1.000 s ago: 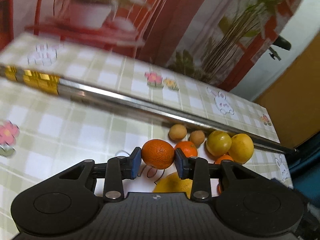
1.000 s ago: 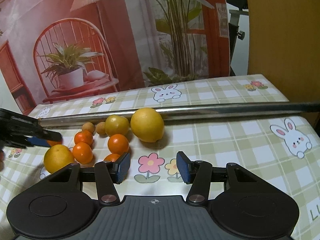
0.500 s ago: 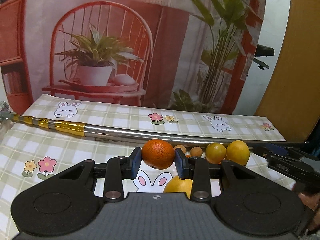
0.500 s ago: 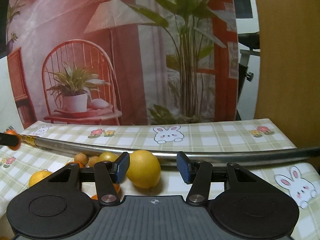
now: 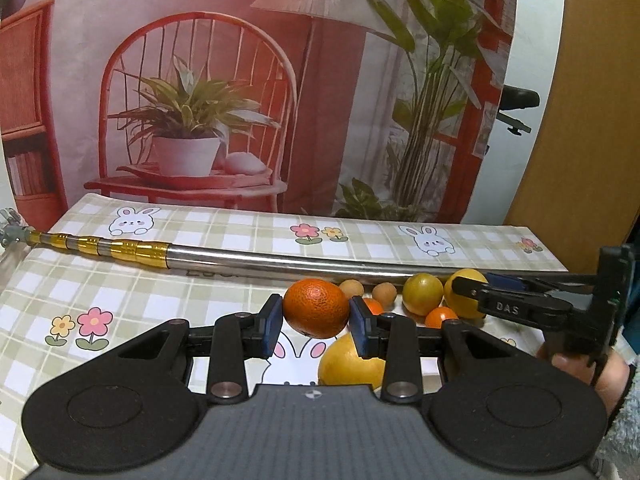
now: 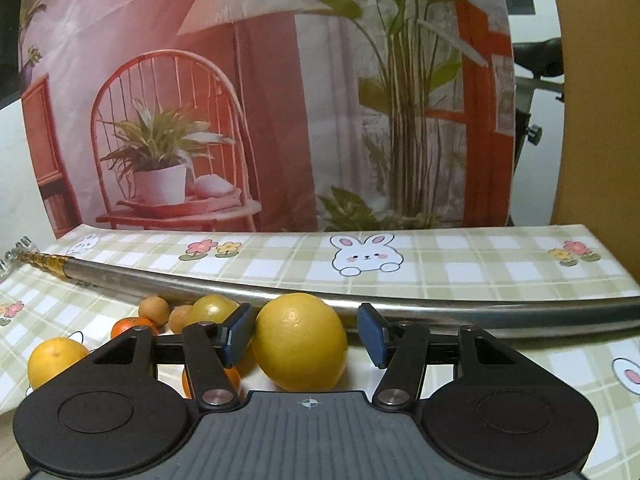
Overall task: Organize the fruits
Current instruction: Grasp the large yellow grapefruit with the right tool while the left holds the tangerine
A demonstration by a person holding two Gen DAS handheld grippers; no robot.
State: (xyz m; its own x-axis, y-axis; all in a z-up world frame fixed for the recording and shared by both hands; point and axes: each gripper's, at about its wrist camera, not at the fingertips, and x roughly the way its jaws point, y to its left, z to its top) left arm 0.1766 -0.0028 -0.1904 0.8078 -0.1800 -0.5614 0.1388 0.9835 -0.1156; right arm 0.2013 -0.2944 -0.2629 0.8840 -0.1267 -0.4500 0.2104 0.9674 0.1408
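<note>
My left gripper (image 5: 316, 322) is shut on an orange mandarin (image 5: 316, 305) and holds it above the checked tablecloth (image 5: 120, 292). The jaws of my right gripper (image 6: 306, 334) are opening. A large yellow citrus (image 6: 300, 344) rests on the cloth between them, and a gap shows beside the right pad (image 6: 374, 340). In the left wrist view that gripper's fingers (image 5: 500, 308) reach in from the right around the same yellow citrus (image 5: 456, 300). A yellow-green fruit (image 5: 423, 294), two small brown fruits (image 5: 351, 288) and small mandarins (image 5: 440, 316) lie beside it.
A long metal pole (image 5: 280, 266) with a gold end lies across the table just behind the fruit pile. Another big yellow citrus (image 5: 348, 364) sits under my left gripper. A person's hand and grey sleeve (image 5: 616, 392) are at the right edge. A printed backdrop stands behind the table.
My left gripper rose and levelled out with the mandarin still in it. My right gripper came forward until the large yellow citrus stood between its jaws, which spread wider.
</note>
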